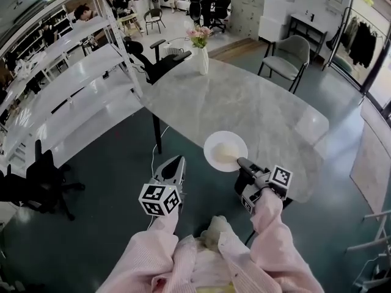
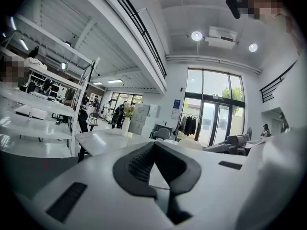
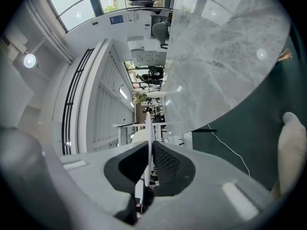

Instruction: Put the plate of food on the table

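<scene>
A round white plate (image 1: pixel 223 148) with a pale mound of food (image 1: pixel 226 152) hangs over the near edge of the grey marble table (image 1: pixel 263 102). My right gripper (image 1: pixel 242 162) is shut on the plate's near rim. In the right gripper view the plate (image 3: pixel 149 128) shows edge-on as a thin white line pinched between the dark pads, with the table (image 3: pixel 225 66) beyond. My left gripper (image 1: pixel 176 161) is off the table's edge, left of the plate, over the dark floor. Its jaws meet at the tips (image 2: pixel 153 145) with nothing between them.
A white vase of pink flowers (image 1: pixel 200 47) stands at the table's far end. A grey chair (image 1: pixel 287 57) sits at the far right side and a black office chair (image 1: pixel 149 60) at the far left. White shelving (image 1: pixel 67 90) runs along the left, with a black chair (image 1: pixel 43 182) in front of it.
</scene>
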{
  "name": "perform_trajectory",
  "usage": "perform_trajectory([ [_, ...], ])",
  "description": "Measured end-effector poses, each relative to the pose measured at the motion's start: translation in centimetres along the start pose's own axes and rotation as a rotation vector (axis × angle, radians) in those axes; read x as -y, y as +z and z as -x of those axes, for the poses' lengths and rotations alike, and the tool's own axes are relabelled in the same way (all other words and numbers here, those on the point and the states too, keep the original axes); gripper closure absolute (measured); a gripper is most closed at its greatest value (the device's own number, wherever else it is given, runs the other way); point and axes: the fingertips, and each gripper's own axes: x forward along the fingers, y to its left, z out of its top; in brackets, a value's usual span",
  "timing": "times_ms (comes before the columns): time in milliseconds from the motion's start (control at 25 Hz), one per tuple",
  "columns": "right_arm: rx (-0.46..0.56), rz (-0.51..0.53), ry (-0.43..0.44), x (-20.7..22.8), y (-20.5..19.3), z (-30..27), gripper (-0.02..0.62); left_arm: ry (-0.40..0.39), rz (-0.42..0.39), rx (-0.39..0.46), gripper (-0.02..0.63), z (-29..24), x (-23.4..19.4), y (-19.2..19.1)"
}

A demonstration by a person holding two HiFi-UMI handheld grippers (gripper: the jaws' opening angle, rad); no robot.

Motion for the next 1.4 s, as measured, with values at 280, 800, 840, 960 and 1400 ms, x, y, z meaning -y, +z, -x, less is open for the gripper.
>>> perform_trajectory([
  [280,0.014,-0.007,-0.02,0.5,2.9,-3.2,0.575,-0.005,0.023,-0.023,0.611,-4.1,-2.2,0.1],
  [800,0.021,-0.021,-0.025,0.7,12.5,-10.6,0.575,-0.016,0.05,-0.063,0.611,-16.2,-4.9,1.5],
  [840,0.02,-0.023,-0.031,0.8,13.4,-11.3,0.575,-0.016,0.053,-0.065,0.611,-17.2,-5.2,1.8],
  [960,0.025,-0.021,-0.054,0.8,15.8,-13.0,0.575,-0.019,0.054,-0.074,0.611,-19.8,-5.7,2.6],
  [1400,0.038,-0.02,-0.079,2.1,22.1,-18.7,0.575,-0.057,0.088,-0.156,0.611,-29.0,-8.1,1.7],
])
